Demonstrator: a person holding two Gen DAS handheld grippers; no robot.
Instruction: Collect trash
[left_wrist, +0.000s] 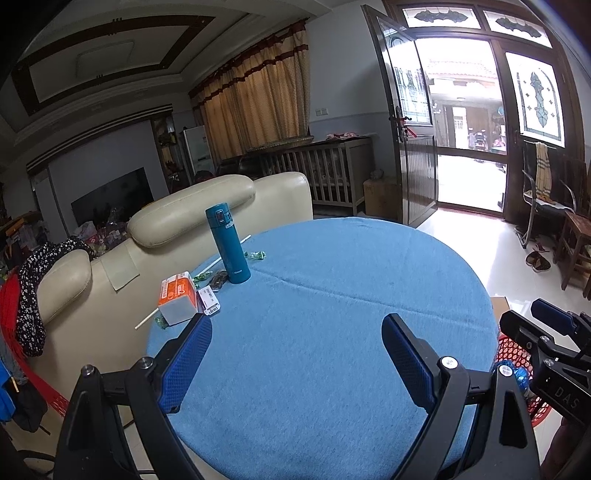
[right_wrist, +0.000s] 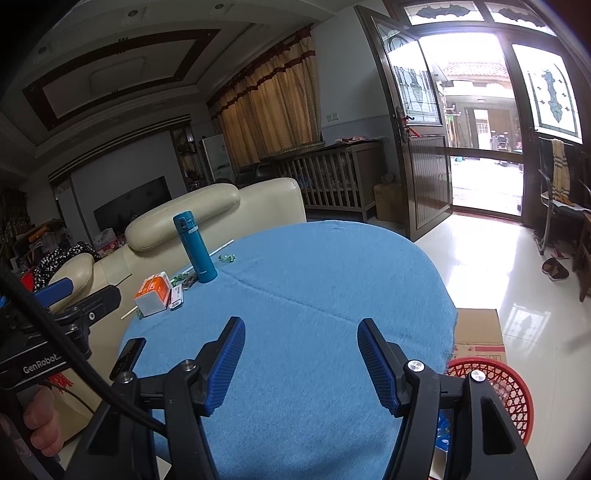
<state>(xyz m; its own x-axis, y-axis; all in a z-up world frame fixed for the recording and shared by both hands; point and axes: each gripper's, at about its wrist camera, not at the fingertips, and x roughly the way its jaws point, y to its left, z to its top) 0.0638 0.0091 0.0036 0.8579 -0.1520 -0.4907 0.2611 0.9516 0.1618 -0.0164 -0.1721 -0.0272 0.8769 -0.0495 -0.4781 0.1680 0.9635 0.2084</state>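
A round table with a blue cloth (left_wrist: 332, 314) (right_wrist: 314, 302) holds trash at its far left: green candy wrappers (left_wrist: 255, 254) (right_wrist: 226, 258), a white straw (left_wrist: 218, 262) (right_wrist: 221, 248), a small dark wrapper (left_wrist: 218, 278) and a white label card (left_wrist: 209, 301) (right_wrist: 176, 296). A red mesh basket (right_wrist: 506, 387) (left_wrist: 511, 350) stands on the floor at the table's right. My left gripper (left_wrist: 297, 328) is open and empty over the table's near side. My right gripper (right_wrist: 301, 334) is open and empty too.
A teal thermos (left_wrist: 231, 243) (right_wrist: 196, 248) and an orange-white box (left_wrist: 177, 297) (right_wrist: 153, 293) stand among the trash. A black phone (right_wrist: 127, 358) lies at the near left edge. A cream sofa (left_wrist: 207, 206) is behind; a cardboard box (right_wrist: 478, 328) sits by the basket.
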